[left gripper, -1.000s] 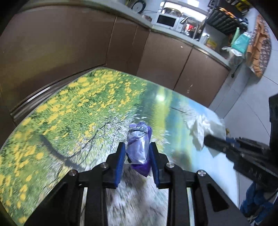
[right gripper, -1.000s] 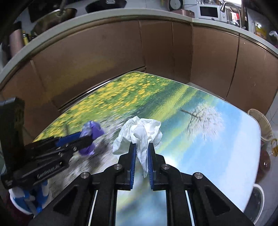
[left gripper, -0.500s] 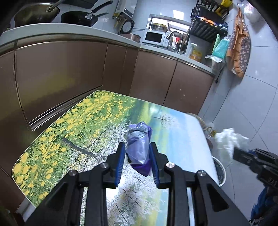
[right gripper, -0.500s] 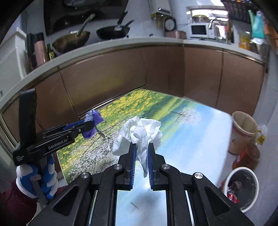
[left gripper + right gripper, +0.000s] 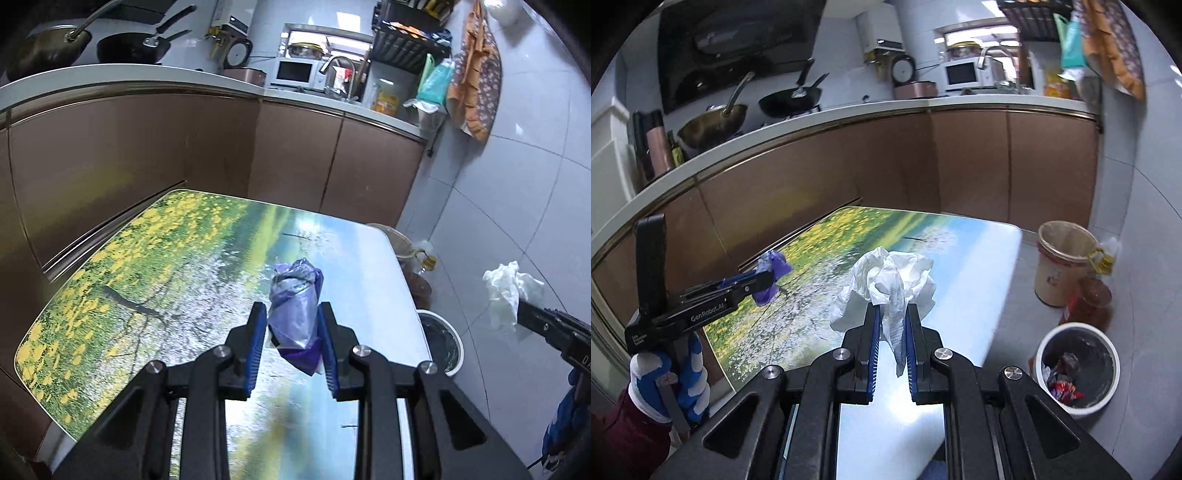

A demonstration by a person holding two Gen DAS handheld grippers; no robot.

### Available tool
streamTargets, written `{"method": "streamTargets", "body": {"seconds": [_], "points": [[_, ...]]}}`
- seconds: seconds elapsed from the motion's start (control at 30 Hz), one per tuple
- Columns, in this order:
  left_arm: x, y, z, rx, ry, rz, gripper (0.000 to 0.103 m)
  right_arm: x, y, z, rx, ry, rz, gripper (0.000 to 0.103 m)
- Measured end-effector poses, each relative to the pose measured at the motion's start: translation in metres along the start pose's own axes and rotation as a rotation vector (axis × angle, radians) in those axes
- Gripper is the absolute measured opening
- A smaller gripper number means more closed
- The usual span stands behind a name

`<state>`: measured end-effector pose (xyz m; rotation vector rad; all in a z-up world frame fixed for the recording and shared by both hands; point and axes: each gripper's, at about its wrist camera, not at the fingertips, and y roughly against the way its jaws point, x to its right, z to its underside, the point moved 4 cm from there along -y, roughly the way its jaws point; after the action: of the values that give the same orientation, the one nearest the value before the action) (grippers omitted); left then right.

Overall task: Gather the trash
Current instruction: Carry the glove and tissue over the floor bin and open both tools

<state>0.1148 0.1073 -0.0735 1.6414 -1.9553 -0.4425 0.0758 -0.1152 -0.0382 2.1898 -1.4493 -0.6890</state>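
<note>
Lifting both pieces of trash, you now have them higher above the bench (image 5: 155, 280) than a second ago. Your left claw (image 5: 293, 325) stays clenched on the purple plastic bag (image 5: 295, 306), over the bench's right end. Your right claw (image 5: 891, 325) still pinches the white tissue (image 5: 894, 280) and has swung out past the bench edge, toward the white bin (image 5: 1106, 400) on the floor, which has come into view.

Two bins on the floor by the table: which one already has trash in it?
The white bin with the dark inside, nearer the camera: colourful wrappers lie in its bottom. The taller beige bin behind it shows only its liner from here.
</note>
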Motion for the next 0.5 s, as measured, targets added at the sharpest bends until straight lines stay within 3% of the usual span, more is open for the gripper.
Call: {"method": "streamTargets", "body": {"seconds": [0.27, 0.5], "points": [[0.054, -0.025, 0.004, -0.058, -0.095, 0.041, 0.027, 0.049, 0.001, 0.014, 0.014, -0.109, 0.044, 0.013], [0.137, -0.073, 0.013, -0.149, -0.207, 0.128, 0.027, 0.112, -0.009, 0.037, -0.004, -0.204, 0.125, 0.015]]}}
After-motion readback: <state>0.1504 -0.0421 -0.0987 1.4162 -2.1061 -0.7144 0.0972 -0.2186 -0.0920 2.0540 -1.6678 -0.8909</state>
